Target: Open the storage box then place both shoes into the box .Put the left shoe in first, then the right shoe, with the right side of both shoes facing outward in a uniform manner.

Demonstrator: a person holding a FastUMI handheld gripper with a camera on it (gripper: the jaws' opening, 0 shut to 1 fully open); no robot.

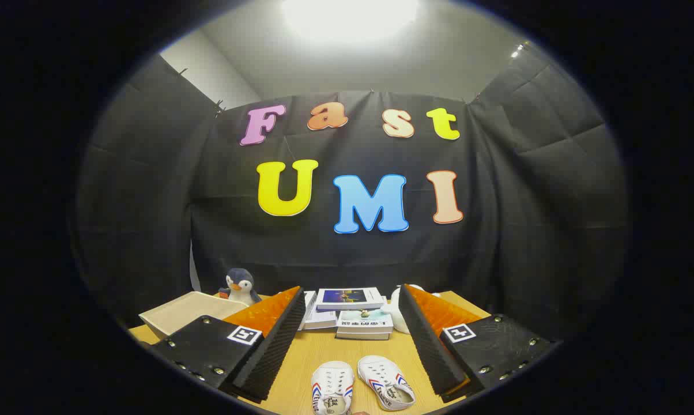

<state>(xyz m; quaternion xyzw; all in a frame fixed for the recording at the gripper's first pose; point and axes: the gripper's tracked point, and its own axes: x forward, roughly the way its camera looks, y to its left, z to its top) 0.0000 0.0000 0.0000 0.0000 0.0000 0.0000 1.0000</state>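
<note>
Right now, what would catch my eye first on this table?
Two white shoes lie side by side on the wooden table, between the open jaws of the gripper. Beyond them sit stacked books, with a toy penguin beside a beige box.

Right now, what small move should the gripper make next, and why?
Probably swing toward the beige box beside the penguin: it must be opened first. The gripper is open and holds nothing, and both shoes lie on the table between its fingers.
</note>
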